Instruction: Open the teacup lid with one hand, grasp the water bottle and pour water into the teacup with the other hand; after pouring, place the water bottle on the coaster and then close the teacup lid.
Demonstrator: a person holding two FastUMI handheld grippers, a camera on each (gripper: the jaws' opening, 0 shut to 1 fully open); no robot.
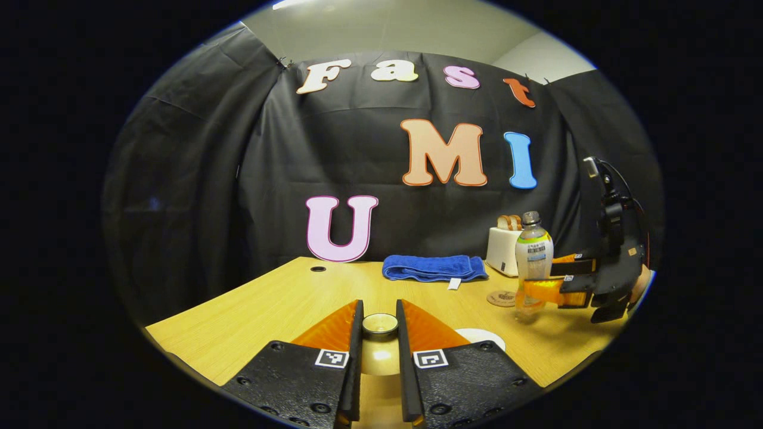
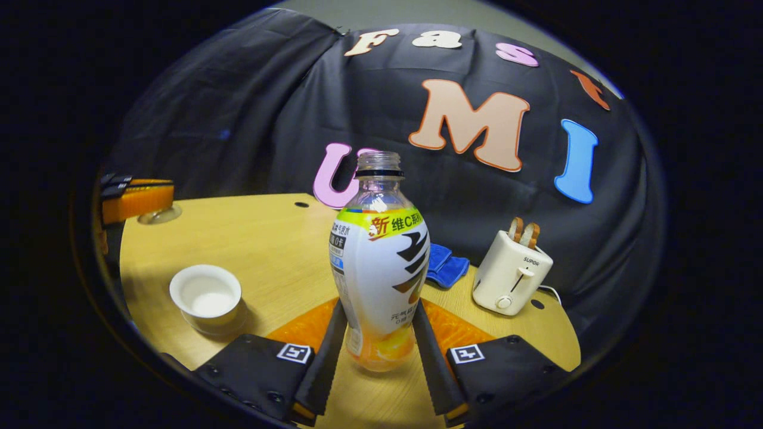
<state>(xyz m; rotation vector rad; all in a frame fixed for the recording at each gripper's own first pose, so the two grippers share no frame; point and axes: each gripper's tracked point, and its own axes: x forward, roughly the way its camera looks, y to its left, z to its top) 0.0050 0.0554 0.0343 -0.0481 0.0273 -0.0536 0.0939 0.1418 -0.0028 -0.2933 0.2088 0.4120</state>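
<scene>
Presently we list, on the wooden table (image 1: 256, 304): one left hand-held gripper (image 1: 380, 325), fingers drawn in close on the teacup lid (image 1: 380, 323), which we see pinched by its round knob between both fingers and held above the table surface; the same gripper appears at the far left of the right gripper view (image 2: 140, 199), with the lid's pale rim showing under its fingers. One right hand-held gripper (image 2: 378, 333), fingers closed against both sides of the water bottle (image 2: 380, 268) low on its body; the bottle stands upright, uncapped, with a little orange liquid at its base, and we cannot tell whether its bottom touches the table. In the left gripper view the bottle (image 1: 532, 262) appears to the right, gripped from its right side by the right hand-held gripper (image 1: 545, 289). One teacup (image 2: 205, 296), white, uncovered, standing on the table left of the bottle in the right gripper view; its rim (image 1: 480, 338) shows just right of the left gripper's fingers. One round coaster (image 1: 501, 298), lying flat just left of the bottle's base. One folded blue towel (image 1: 434, 268) near the back wall. One white toaster (image 2: 511, 273), two slices of toast standing in its slots, beside the towel.
</scene>
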